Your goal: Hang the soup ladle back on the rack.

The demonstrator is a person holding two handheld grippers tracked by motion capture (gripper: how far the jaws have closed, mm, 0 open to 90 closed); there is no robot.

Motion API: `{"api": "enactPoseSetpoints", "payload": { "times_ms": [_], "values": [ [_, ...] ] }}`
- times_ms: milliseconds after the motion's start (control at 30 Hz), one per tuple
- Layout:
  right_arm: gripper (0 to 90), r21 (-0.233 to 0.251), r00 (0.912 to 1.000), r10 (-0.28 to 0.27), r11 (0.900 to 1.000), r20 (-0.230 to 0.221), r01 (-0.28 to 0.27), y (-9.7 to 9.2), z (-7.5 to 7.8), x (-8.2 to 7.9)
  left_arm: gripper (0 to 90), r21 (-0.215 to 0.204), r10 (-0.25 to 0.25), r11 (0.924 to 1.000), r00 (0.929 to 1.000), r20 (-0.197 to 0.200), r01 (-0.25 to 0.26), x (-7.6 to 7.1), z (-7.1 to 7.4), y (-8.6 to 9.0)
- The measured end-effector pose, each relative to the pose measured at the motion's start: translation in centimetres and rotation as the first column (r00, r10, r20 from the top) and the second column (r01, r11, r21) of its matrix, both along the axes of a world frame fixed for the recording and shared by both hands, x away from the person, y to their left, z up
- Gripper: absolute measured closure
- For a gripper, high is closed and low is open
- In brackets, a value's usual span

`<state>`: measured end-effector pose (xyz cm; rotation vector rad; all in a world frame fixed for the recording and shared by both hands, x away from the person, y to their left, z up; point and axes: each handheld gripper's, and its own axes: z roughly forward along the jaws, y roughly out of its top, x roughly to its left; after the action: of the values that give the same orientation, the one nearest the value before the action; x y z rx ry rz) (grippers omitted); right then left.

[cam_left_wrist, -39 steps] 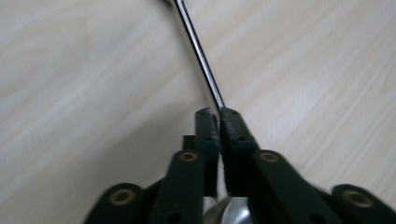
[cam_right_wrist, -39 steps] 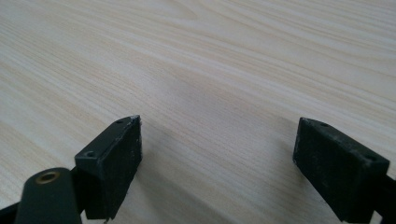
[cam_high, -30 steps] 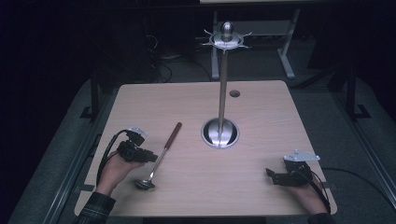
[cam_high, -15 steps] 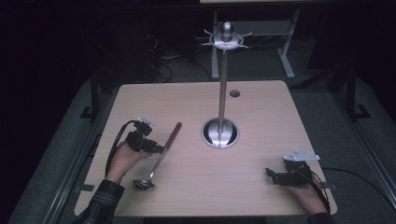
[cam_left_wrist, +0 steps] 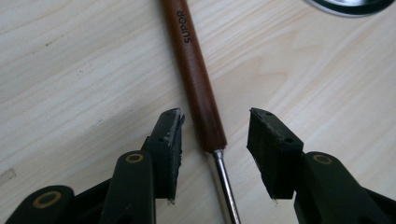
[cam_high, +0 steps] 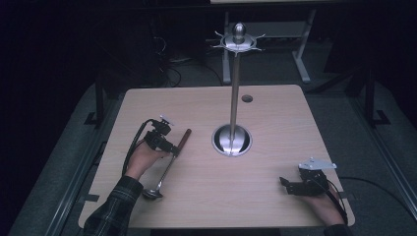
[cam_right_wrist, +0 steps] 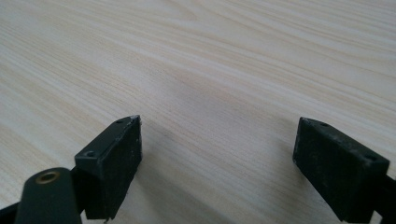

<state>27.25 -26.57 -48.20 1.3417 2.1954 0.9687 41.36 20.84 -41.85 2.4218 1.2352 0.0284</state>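
The left gripper (cam_high: 167, 145) is held over the ladle (cam_high: 166, 167), which lies flat on the table (cam_high: 275, 123) to the left of the stand's round steel base (cam_high: 231, 140). In the left gripper view its fingers (cam_left_wrist: 169, 140) are parted to about half their reach and have just been closing a little; the brown wooden handle (cam_left_wrist: 196, 74), marked SUPOR, runs between them where it meets the steel shaft (cam_left_wrist: 224, 182). A gap is seen on either side of the handle, so the ladle is straddled but not pressed. The ladle's bowl (cam_high: 152, 193) is pointed toward the table's near edge, farther from the base than the handle end.

The right gripper (cam_high: 295, 186) is rested low near the table's near right corner, well apart from the base and to its right. Its fingers (cam_right_wrist: 112, 163) are spread wide and released, with bare wood grain between them.

The table is a pale wood-grain board with rounded corners and a small dark hole (cam_high: 247, 99) just behind the base. From the base a thin steel pole (cam_high: 235, 93) is raised upright to a ring of hooks (cam_high: 238, 44) topped by a ball. Beyond the table the room is dark: grey floor, cables and the legs of a metal frame (cam_high: 300, 54) are made out behind the stand.
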Motion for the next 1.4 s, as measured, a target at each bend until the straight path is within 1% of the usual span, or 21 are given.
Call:
{"api": "enactPoseSetpoints", "payload": {
  "times_ms": [67, 100, 167, 200, 233, 300, 333, 367, 400, 433, 533, 567, 700, 1000, 1033, 1233, 1400],
  "values": [
    [15.3, 0.0, 1.0, 0.0, 1.0, 0.0, 0.0, 0.0, 0.0, 0.0, 55.5, 0.006, 0.012, 0.9999, 0.9999, -0.004, -0.012, 0.2, -0.3, -0.2],
    [15.3, 0.0, 1.0, 0.0, 1.0, 0.0, 0.0, 0.0, 0.0, 0.0, 55.8, 0.011, 0.007, 0.9999, 0.9999, -0.01, -0.007, 0.3, -0.4, -0.2],
    [15.3, 0.0, 1.0, 0.0, 1.0, 0.0, 0.0, 0.0, 0.0, 0.0, 56.7, 0.012, 0.012, 0.9999, 0.9998, -0.018, -0.012, 0.5, -0.6, -0.3],
    [15.3, 0.0, 1.0, 0.0, 1.0, 0.0, 0.0, 0.0, 0.0, 0.0, 57.2, 0.017, 0.013, 0.9998, 0.9998, -0.018, -0.013, 0.5, -0.7, -0.4],
    [15.3, 0.0, 1.0, 0.0, 1.0, 0.0, 0.0, 0.0, 0.0, 0.0, 57.8, 0.03, 0.012, 0.9995, 0.9996, -0.024, -0.011, 0.6, -0.8, -0.5],
    [15.3, 0.0, 1.0, -0.001, 1.0, -0.001, 0.001, 0.0, 0.0, 0.0, 58.4, 0.036, 0.016, 0.9993, 0.9994, -0.031, -0.015, 0.7, -1.1, -0.7],
    [15.3, 0.0, 1.0, -0.001, 1.0, 0.0, 0.001, 0.0, 0.0, 0.0, 58.5, 0.036, 0.025, 0.9991, 0.9992, -0.031, -0.024, 0.7, -1.3, -0.8],
    [15.3, 0.0, 1.0, 0.0, 1.0, 0.001, 0.0, 0.0, 0.0, 0.0, 58.9, 0.045, 0.027, 0.9987, 0.9993, -0.024, -0.026, 0.7, -1.5, -1.0],
    [15.3, 0.0, 1.0, 0.0, 1.0, 0.0, 0.0, 0.0, 0.0, 0.0, 59.6, 0.05, 0.018, 0.9986, 0.9993, -0.033, -0.016, 0.7, -1.6, -1.1],
    [15.3, 0.0, 1.0, 0.0, 1.0, 0.001, 0.0, 0.0, 0.0, 0.0, 60.4, 0.053, 0.02, 0.9984, 0.9991, -0.038, -0.018, 0.7, -1.7, -1.2],
    [15.2, -0.001, 1.0, 0.0, 1.0, 0.0, 0.0, 0.0, 0.0, 0.0, 62.6, 0.067, 0.022, 0.9976, 0.999, -0.038, -0.019, 0.7, -1.9, -1.6],
    [15.3, -0.001, 1.0, 0.0, 1.0, 0.001, 0.0, 0.0, 0.0, 0.0, 63.9, 0.069, 0.02, 0.9975, 0.9993, -0.032, -0.018, 0.7, -1.9, -1.7],
    [15.3, 0.0, 1.0, -0.001, 1.0, 0.0, 0.001, 0.0, 0.0, 0.0, 66.0, 0.08, 0.02, 0.9966, 0.9994, -0.029, -0.018, 0.7, -1.9, -1.8],
    [15.3, 0.0, 1.0, -0.001, 1.0, 0.0, 0.001, 0.0, 0.0, 0.0, 66.8, 0.1, 0.02, 0.9948, 0.9996, -0.019, -0.018, 0.6, -1.8, -2.1],
    [15.3, 0.0, 1.0, -0.001, 1.0, 0.0, 0.001, 0.0, 0.0, 0.0, 66.8, 0.098, 0.028, 0.9948, 0.9993, -0.023, -0.026, 0.6, -1.8, -2.1],
    [15.3, 0.0, 1.0, -0.002, 1.0, -0.001, 0.002, 0.0, 0.0, 0.0, 68.7, 0.096, 0.027, 0.9951, 0.9992, -0.029, -0.024, 0.6, -1.8, -2.3],
    [15.3, 0.0, 1.0, -0.001, 1.0, 0.0, 0.001, 0.0, 0.0, 0.0, 71.3, 0.1, 0.02, 0.9948, 0.9995, -0.024, -0.017, 0.7, -1.8, -2.3]
  ]
}}
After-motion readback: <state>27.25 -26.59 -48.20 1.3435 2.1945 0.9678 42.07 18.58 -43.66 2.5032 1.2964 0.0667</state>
